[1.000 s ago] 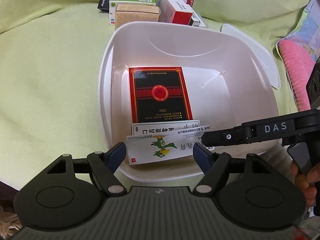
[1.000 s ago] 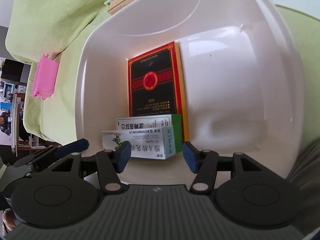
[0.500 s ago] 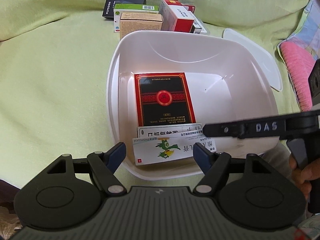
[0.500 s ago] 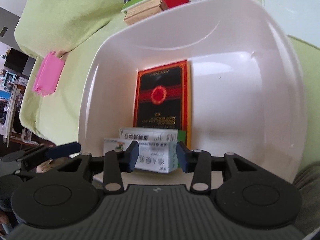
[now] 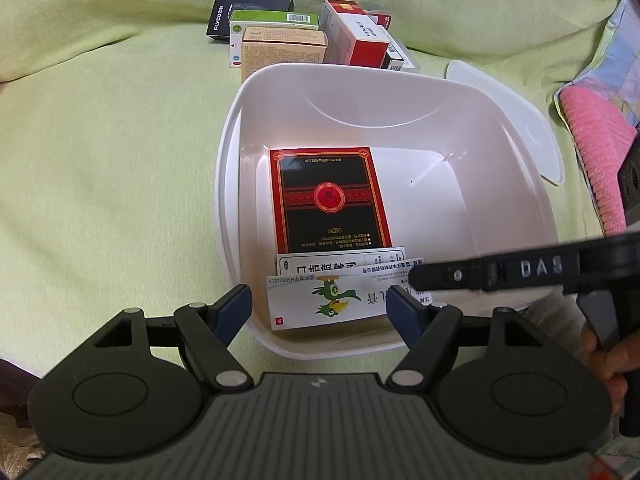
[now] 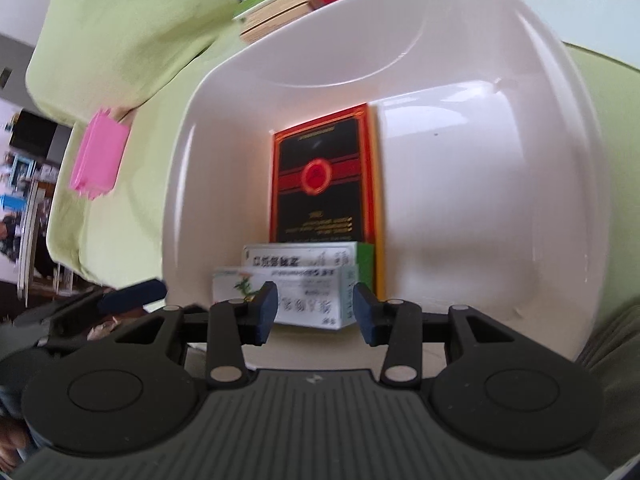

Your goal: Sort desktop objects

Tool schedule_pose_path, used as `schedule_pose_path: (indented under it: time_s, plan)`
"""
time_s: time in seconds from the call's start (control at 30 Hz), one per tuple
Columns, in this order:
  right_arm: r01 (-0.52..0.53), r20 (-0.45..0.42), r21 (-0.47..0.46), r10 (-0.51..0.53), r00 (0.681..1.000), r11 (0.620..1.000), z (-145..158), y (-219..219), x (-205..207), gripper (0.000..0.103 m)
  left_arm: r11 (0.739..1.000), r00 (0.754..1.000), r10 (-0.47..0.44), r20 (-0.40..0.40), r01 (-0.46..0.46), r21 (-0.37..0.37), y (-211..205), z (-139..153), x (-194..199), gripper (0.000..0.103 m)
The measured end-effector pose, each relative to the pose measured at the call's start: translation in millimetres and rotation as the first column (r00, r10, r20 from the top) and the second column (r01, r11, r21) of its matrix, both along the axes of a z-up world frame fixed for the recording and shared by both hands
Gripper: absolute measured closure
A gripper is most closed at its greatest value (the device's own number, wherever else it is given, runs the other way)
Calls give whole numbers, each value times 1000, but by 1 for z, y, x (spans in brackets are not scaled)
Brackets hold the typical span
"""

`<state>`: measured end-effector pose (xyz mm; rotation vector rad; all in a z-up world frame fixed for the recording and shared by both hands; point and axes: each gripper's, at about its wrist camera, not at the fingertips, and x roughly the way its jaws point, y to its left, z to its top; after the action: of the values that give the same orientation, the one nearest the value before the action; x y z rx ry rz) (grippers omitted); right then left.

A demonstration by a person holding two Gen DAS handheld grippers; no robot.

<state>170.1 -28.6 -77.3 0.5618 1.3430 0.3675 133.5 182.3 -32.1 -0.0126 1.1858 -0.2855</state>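
On the green cloth [image 5: 100, 184] stands a big white tub [image 5: 230, 208], and its white lid [image 5: 532, 128] lies just beside it on the right. Inside the tub, a large black and red box [image 5: 330, 200] lies flat on the bottom, near the left wall. At its near end two smaller white boxes lean one against the other: a box with green end [image 6: 304, 255] behind, and a box with a parrot picture [image 5: 340, 300] in front, close to the near wall. Behind the tub a group of small boxes [image 5: 308, 36] waits on the cloth, touching each other. The left gripper [image 5: 320, 310] is released, with its jaws wide apart above the near rim. The right gripper [image 6: 316, 310] also holds nothing; its jaws are apart in front of the parrot box. A pink towel [image 5: 596, 160] lies at the right.
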Motion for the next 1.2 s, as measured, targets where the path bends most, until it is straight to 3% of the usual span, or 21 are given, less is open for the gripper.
schedule_pose_path:
  time_s: [0.37, 0.77, 0.97, 1.07, 1.2]
  plan:
    - [5, -31, 71, -3, 1000, 997, -9, 5, -11, 64, 1000, 1000, 1, 4, -1, 13, -4, 1, -2, 29]
    - [-24, 97, -93, 33, 995, 995, 16, 2, -13, 64, 999, 1000, 16, 20, -17, 46, -6, 3, -6, 29]
    - [-54, 136, -170, 77, 988, 984, 26, 0, -20, 50, 995, 998, 5, 55, -10, 101, -13, 10, -11, 29]
    - [-55, 169, -207, 92, 981, 977, 34, -3, -24, 39, 994, 998, 2, 66, -9, 113, -17, 14, -14, 28]
    - [-52, 212, -244, 106, 972, 968, 46, -8, -30, 17, 992, 997, 7, 82, -17, 126, -23, 18, -17, 26]
